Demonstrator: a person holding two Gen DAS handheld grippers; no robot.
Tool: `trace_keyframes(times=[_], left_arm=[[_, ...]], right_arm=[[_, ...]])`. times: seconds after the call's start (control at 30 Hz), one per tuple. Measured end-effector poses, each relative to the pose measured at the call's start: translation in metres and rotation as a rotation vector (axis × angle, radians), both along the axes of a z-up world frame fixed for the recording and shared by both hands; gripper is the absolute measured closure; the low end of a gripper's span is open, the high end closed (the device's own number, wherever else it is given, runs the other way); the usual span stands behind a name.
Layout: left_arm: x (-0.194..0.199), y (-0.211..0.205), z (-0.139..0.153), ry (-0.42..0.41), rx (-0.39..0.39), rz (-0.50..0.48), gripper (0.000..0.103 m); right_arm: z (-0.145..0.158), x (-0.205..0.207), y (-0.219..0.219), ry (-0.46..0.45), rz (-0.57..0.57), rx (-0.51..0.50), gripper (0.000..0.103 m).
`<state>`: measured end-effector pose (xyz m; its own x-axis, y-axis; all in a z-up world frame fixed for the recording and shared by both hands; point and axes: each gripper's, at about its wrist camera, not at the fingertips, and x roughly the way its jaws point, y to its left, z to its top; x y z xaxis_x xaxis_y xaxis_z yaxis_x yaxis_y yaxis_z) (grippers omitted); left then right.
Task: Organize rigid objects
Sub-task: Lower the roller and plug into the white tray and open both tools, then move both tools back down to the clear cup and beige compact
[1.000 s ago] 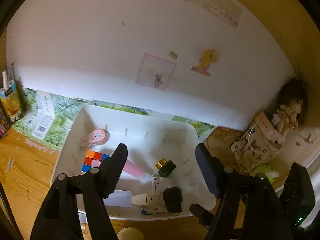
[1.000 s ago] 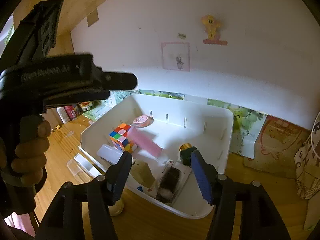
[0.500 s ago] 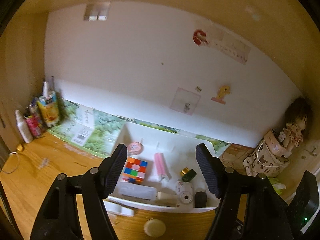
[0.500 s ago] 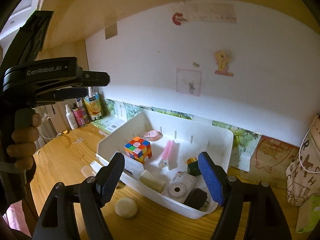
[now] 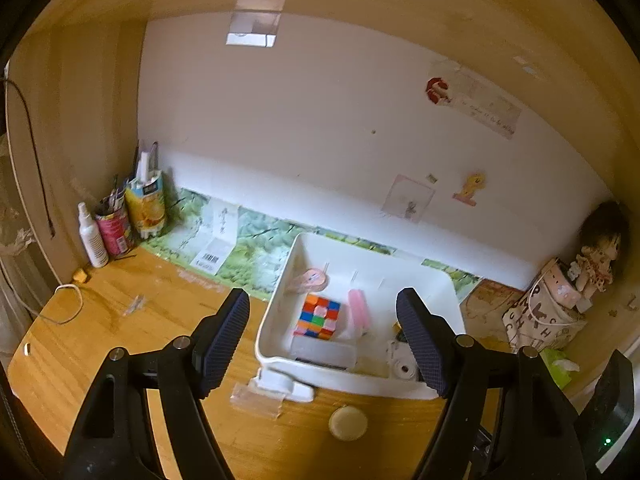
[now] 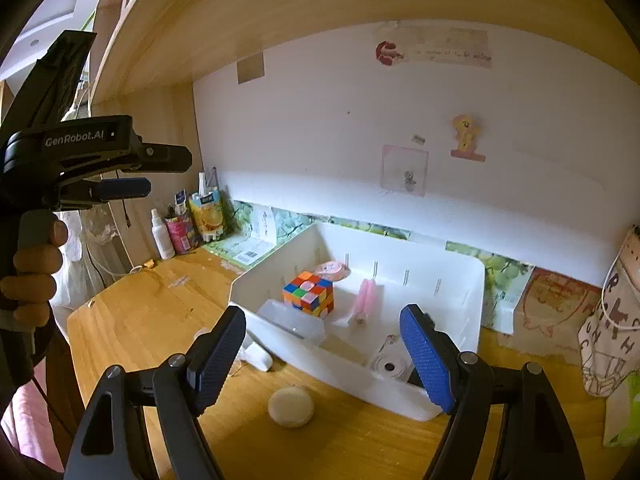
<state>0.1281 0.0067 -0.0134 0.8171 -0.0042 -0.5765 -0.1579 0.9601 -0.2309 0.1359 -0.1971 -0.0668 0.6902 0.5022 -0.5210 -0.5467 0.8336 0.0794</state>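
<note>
A white bin (image 5: 276, 304) (image 6: 476, 300) stands on the wooden desk against the wall. Inside lie a colour cube (image 5: 318, 316) (image 6: 308, 294), a pink tape roll (image 5: 312, 280) (image 6: 330, 270), a pink tube (image 5: 358, 310) (image 6: 368, 294), a clear box (image 5: 324, 350) (image 6: 292, 320) and a small white camera (image 5: 402, 368) (image 6: 390, 364). A cream round disc (image 5: 347, 423) (image 6: 290, 406) sits on the desk before the bin. My left gripper (image 5: 323, 296) (image 6: 160, 172) hangs back from the bin, its jaws opening with nothing between them. My right gripper (image 6: 323, 312) is open and holds nothing.
Bottles and cans (image 5: 120, 228) (image 6: 180, 230) crowd the back left corner. A lettered bag (image 5: 540, 312) (image 6: 608, 336) and a doll (image 5: 600, 252) stand at the right. A clear plastic piece (image 5: 256, 396) and a white part (image 5: 284, 384) lie by the bin's front. A hand (image 6: 32, 276) grips the left handle.
Both grippers have drawn back and up from the bin, which now looks smaller and farther. The right jaws have spread wider. The disc on the desk has come into full view.
</note>
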Motion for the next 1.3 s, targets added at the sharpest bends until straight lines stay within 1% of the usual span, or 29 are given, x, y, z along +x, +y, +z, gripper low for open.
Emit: trace_keyframes(times=[0.27,0.43,0.6,0.7,0.77,0.83,0.9,1.07,1.23,1.3], left_arm=[[-0.003,0.017,-0.016,0.08,0.003,0.017,0.024],[0.002,0.028,-0.036,0.168,-0.022,0.009,0.024],[0.012,0.042,-0.064,0.287,-0.08,0.038,0.024],[0.018,0.05,-0.086,0.369,-0.144,0.069,0.024],[0.021,0.056,-0.104,0.424,-0.207,0.091,0.024],[0.022,0.059,-0.116,0.467,-0.247,0.107,0.024],[0.025,0.058,-0.129,0.509,-0.27,0.112,0.024],[0.032,0.05,-0.152,0.58,-0.265,0.09,0.024],[0.043,0.042,-0.168,0.648,-0.211,0.049,0.024],[0.049,0.038,-0.173,0.67,-0.177,0.031,0.024]], right_arm=[[-0.018,-0.014,0.013,0.05,-0.017,-0.013,0.023],[-0.035,-0.02,0.024,0.088,-0.036,-0.037,0.023],[-0.053,-0.019,0.034,0.141,-0.055,-0.051,0.023],[-0.066,-0.018,0.04,0.163,-0.058,-0.079,0.023],[-0.075,-0.016,0.043,0.182,-0.058,-0.092,0.023],[-0.084,-0.014,0.046,0.2,-0.055,-0.104,0.023],[-0.092,-0.013,0.049,0.212,-0.05,-0.12,0.023],[-0.114,-0.005,0.055,0.247,-0.045,-0.159,0.023],[-0.131,0.005,0.061,0.278,-0.047,-0.181,0.023],[-0.136,0.007,0.063,0.283,-0.048,-0.191,0.023]])
